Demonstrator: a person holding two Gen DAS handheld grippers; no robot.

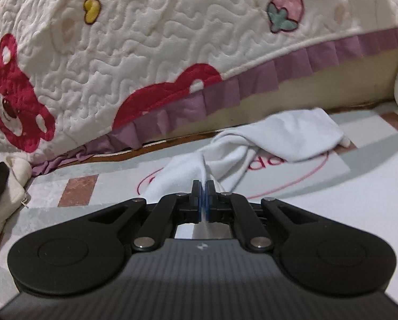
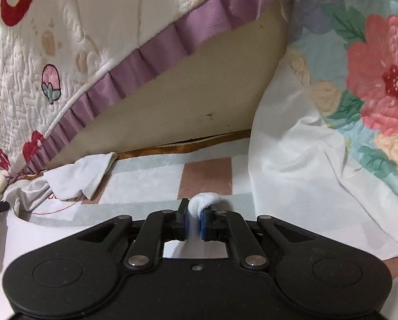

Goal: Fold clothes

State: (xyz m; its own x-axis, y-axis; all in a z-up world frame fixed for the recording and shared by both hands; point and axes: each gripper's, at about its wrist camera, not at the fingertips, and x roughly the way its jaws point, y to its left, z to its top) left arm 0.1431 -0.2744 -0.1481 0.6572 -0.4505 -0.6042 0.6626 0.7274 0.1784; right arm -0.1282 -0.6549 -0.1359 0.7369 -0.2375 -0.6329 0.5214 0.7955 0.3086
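Observation:
A white garment (image 1: 279,136) with pink lettering lies crumpled on a pale patterned mat (image 1: 76,189), close to the bed's side. My left gripper (image 1: 203,184) is shut on a thin pulled-up fold of that cloth, which stretches away from the blue pads toward the heap. In the right wrist view my right gripper (image 2: 196,209) is shut on a bunched white edge of the cloth (image 2: 205,199), which bulges out above its tips. The garment's far part (image 2: 73,178) lies at the left of that view, and more white cloth spreads under the gripper body.
A quilted cream bedcover (image 1: 145,40) with red bears and a purple frill (image 2: 151,53) hangs over the bed just behind. A floral blanket (image 2: 372,85) with a white lining drapes down at the right. A cream bag (image 1: 9,186) sits at the left edge.

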